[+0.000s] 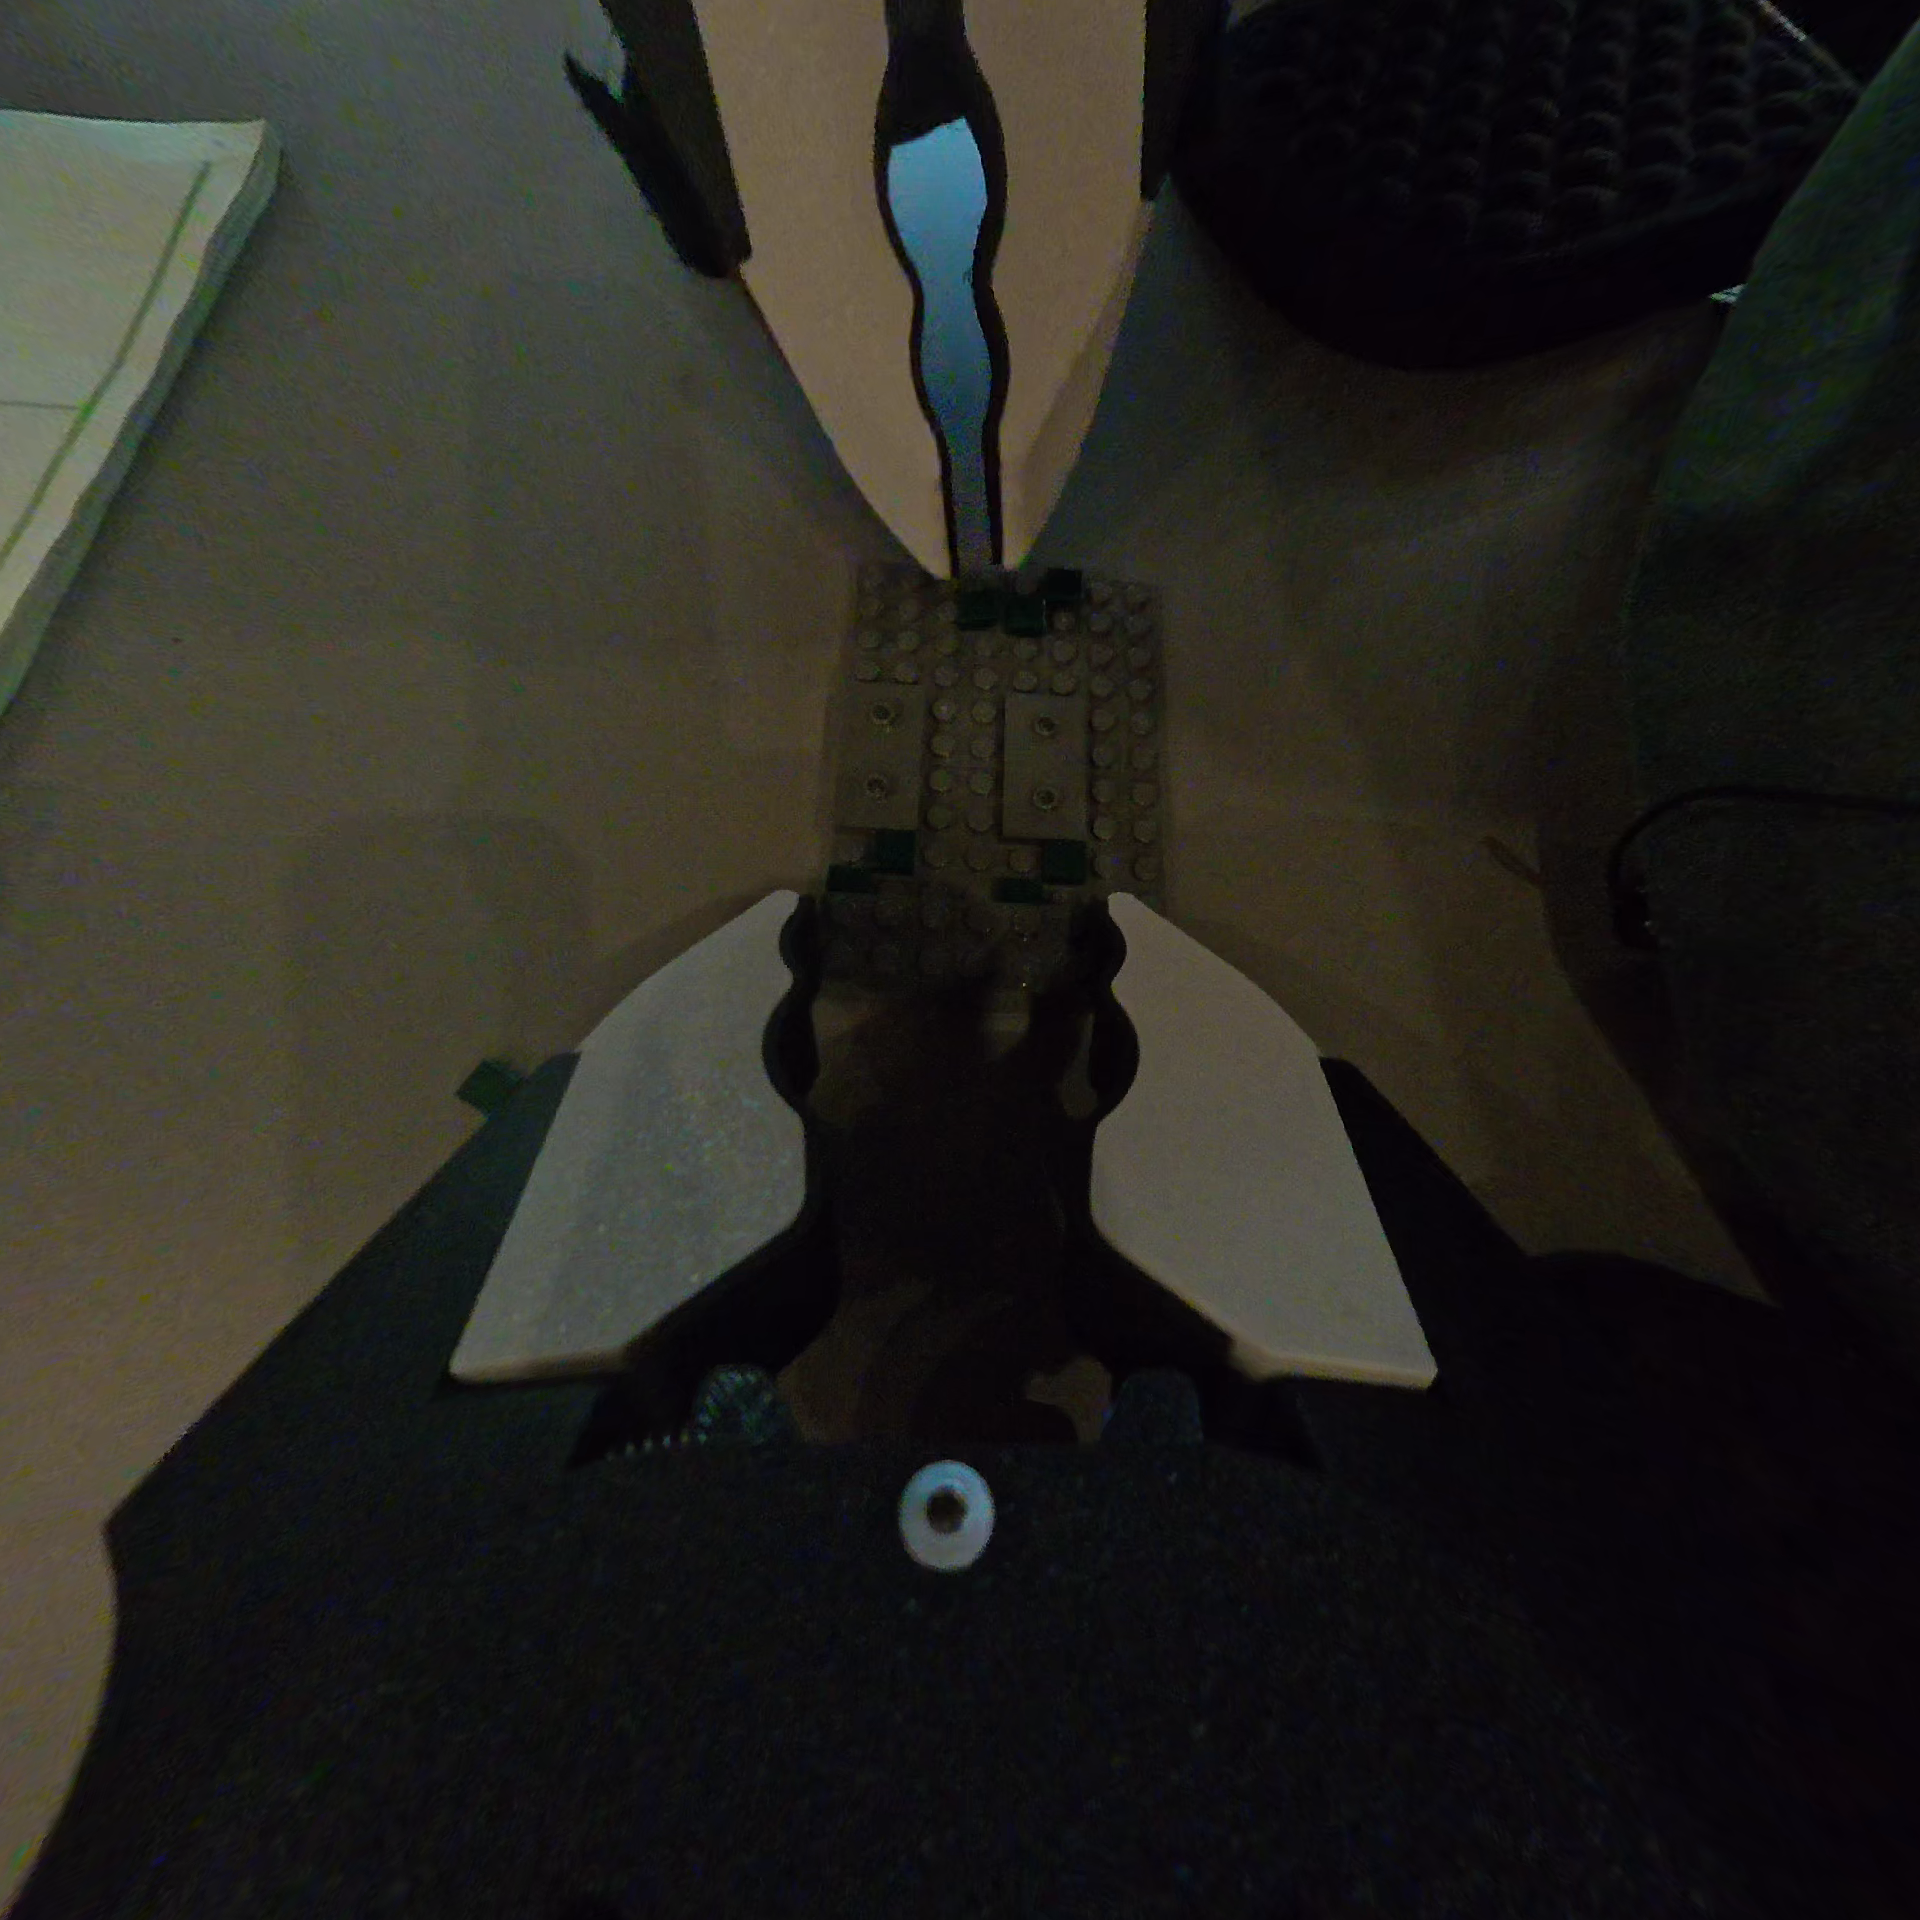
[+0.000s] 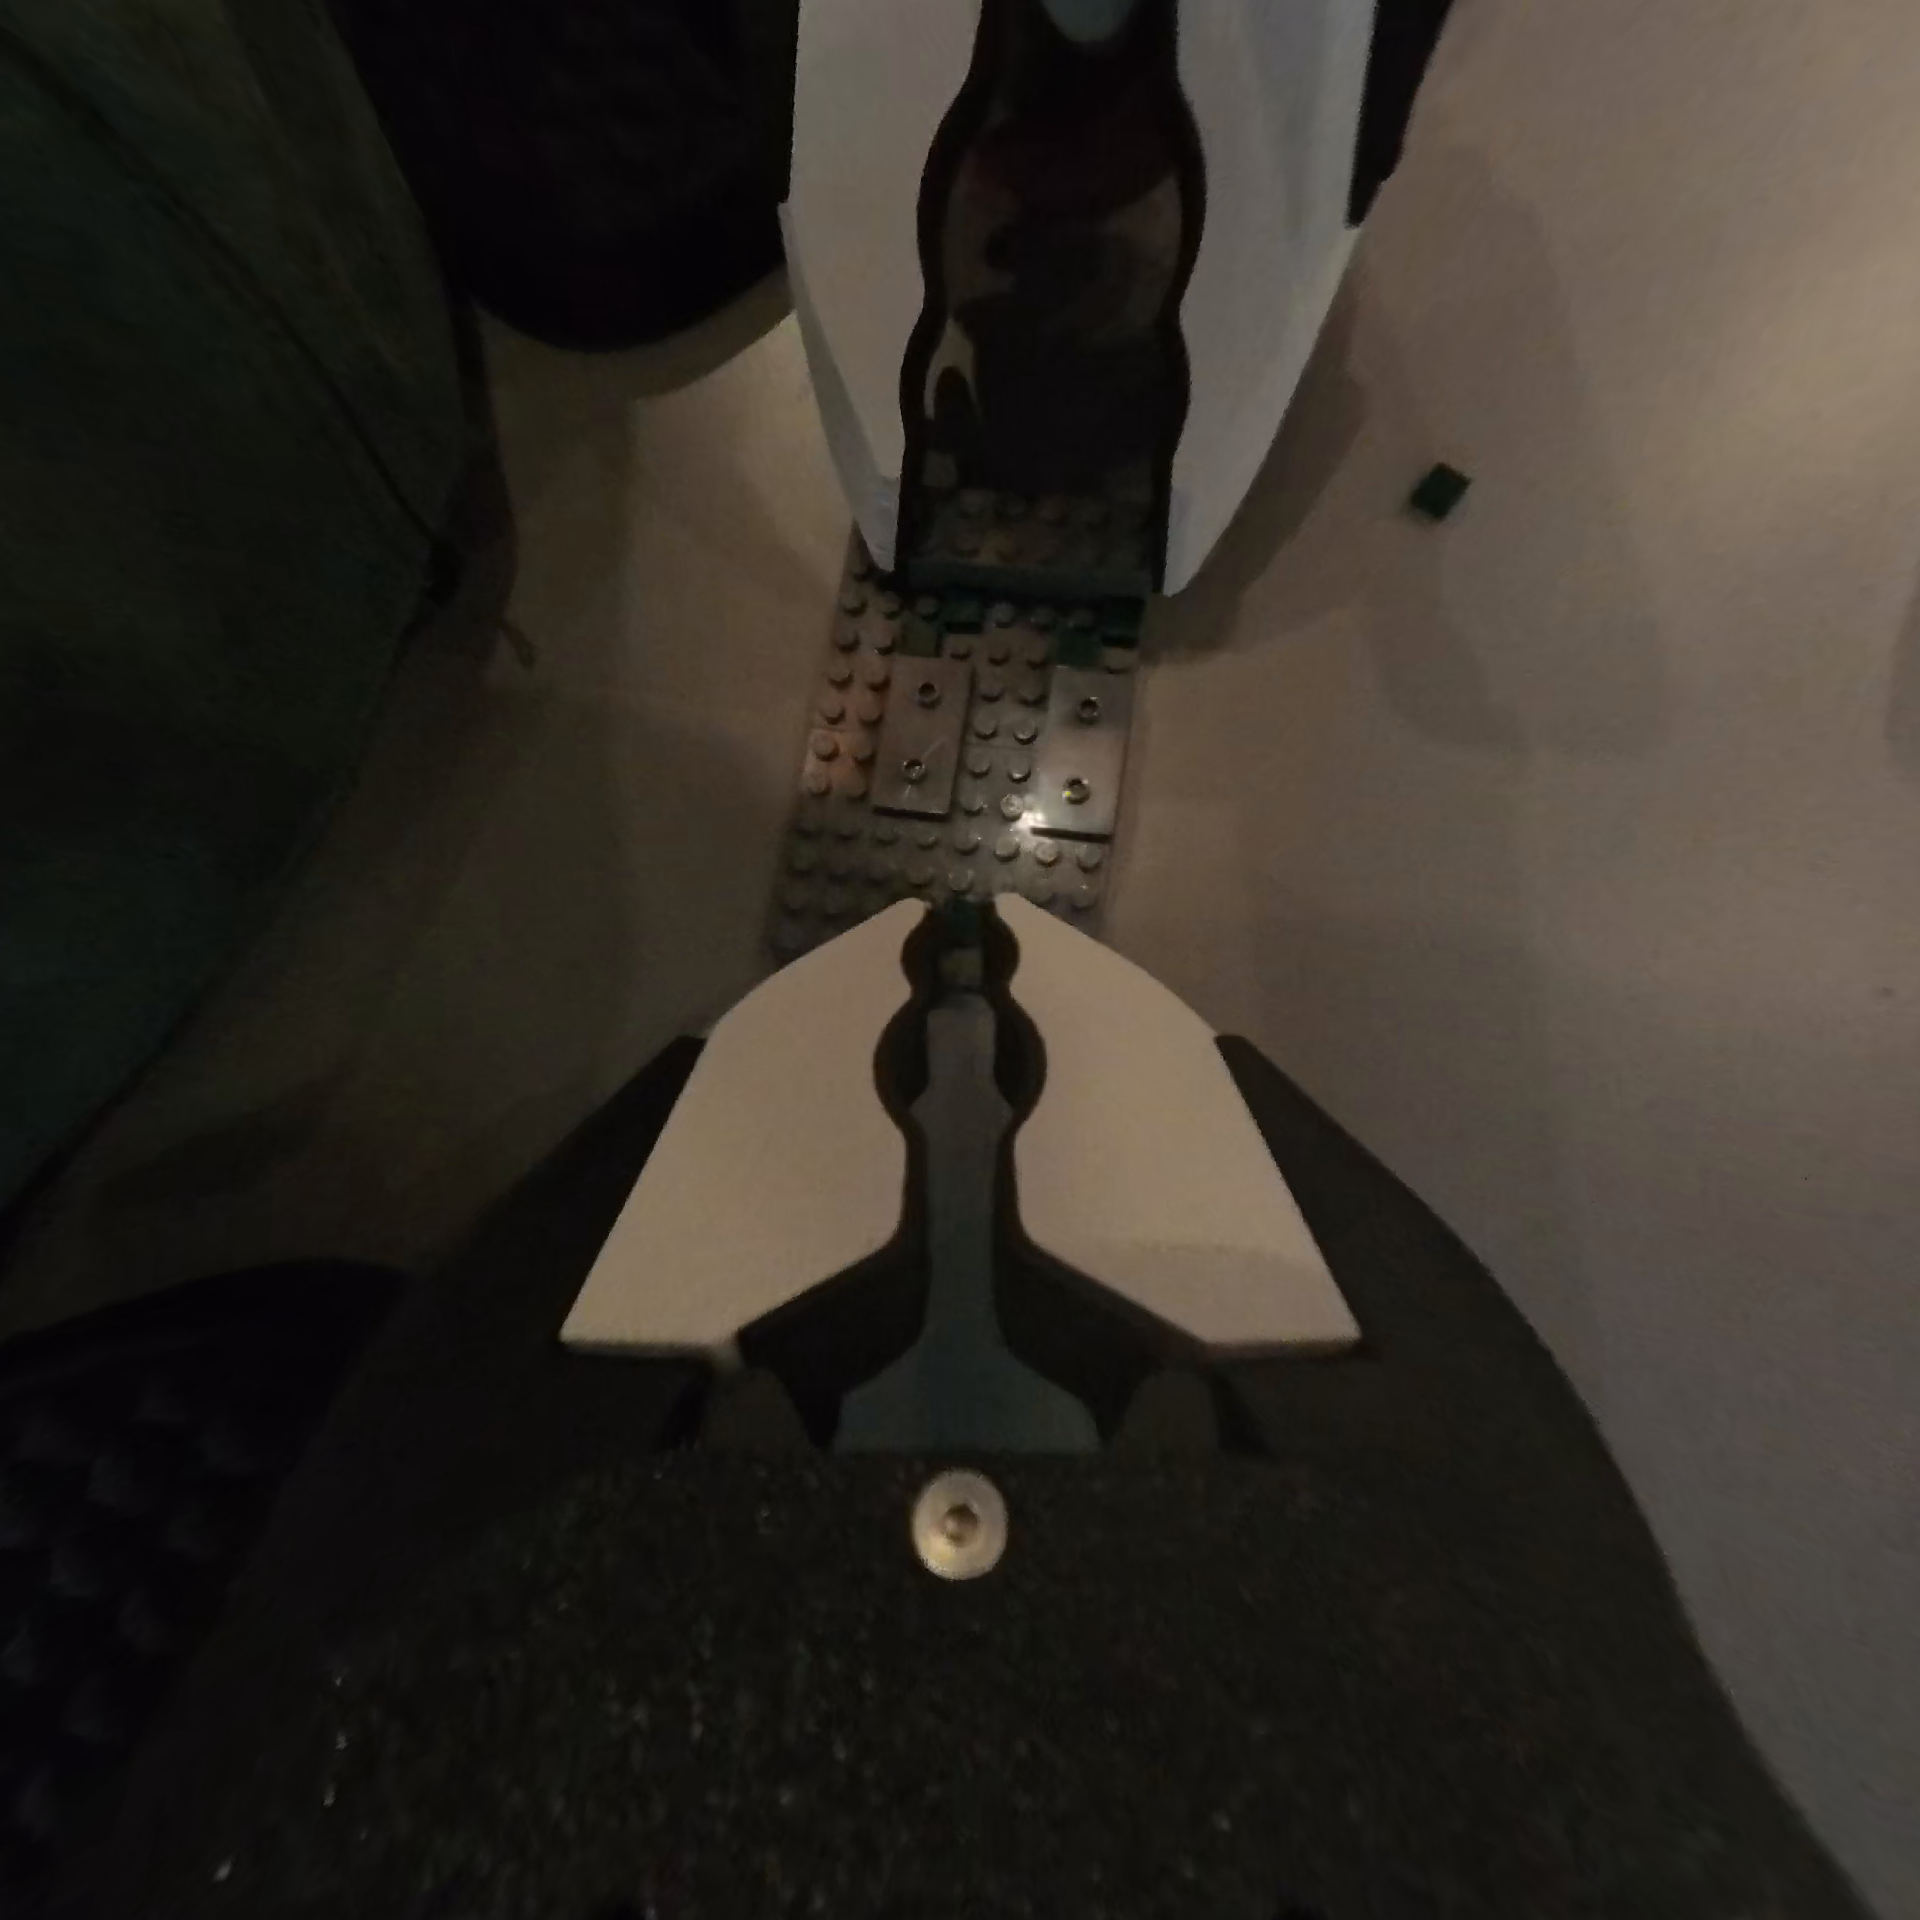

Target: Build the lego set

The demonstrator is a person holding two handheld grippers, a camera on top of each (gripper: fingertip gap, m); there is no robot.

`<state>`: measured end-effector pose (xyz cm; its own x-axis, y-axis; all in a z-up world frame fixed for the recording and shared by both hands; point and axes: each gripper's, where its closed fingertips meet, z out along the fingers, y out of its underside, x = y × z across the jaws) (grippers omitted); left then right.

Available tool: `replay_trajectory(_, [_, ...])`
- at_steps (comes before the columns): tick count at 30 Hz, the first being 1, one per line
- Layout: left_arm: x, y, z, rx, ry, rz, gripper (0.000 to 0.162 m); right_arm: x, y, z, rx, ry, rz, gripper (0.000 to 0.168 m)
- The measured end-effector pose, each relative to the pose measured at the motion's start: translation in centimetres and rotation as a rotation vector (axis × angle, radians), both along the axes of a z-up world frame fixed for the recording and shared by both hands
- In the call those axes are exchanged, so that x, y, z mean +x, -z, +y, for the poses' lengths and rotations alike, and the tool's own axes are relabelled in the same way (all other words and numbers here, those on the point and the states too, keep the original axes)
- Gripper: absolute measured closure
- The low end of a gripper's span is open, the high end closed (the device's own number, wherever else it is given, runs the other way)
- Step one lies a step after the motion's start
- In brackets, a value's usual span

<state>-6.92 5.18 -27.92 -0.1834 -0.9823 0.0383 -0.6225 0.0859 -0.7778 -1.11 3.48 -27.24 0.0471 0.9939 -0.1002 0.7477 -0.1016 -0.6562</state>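
Jaws meeting over one flat grey studded Lego plate (image 1: 1003, 743) on the pale tabletop (image 1: 416, 727).

Left gripper (image 1: 951, 925) is clamped on the plate's near end; right gripper (image 2: 961, 914) is pinched nearly together on a tiny piece at the other end. I think the plate is light, stiff and thin, best held by its edges. Two smooth grey tiles (image 1: 1044, 764) sit on it, and one small dark green brick (image 2: 1439, 490) lies apart.

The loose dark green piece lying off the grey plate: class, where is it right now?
In the right wrist view, the loose green piece lies alone on the table, up right, beyond the left gripper holding the grey plate.
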Motion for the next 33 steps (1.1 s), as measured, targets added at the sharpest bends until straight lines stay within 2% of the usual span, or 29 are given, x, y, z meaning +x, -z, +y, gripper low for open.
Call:
replay_trajectory(4, [0.0,0.0,-0.1,0.0,0.005,-0.001,0.112,-0.2,0.5,-0.1,0.0,-0.07,-0.012,0.157])
replay_trajectory(15, [0.0,0.0,-0.2,-0.005,0.019,0.004,0.112,-0.2,0.9,-0.5,-0.102,-0.255,-0.018,0.161])
replay_trajectory(22, [0.0,0.0,-0.2,-0.007,0.022,0.004,0.112,-0.2,0.4,-0.6,-0.087,-0.224,0.014,0.162])
replay_trajectory(23, [0.0,0.0,-0.2,-0.006,0.023,0.004,0.112,-0.2,0.2,-0.6,-0.082,-0.215,0.02,0.168])
replay_trajectory(30, [0.0,0.0,-0.3,-0.004,0.022,0.003,0.112,0.3,-0.4,0.3,-0.016,-0.168,-0.004,0.168])
replay_trajectory(33, [0.0,0.0,-0.3,-0.003,0.023,0.002,0.112,0.4,0.0,0.4,-0.002,-0.156,-0.028,0.161])
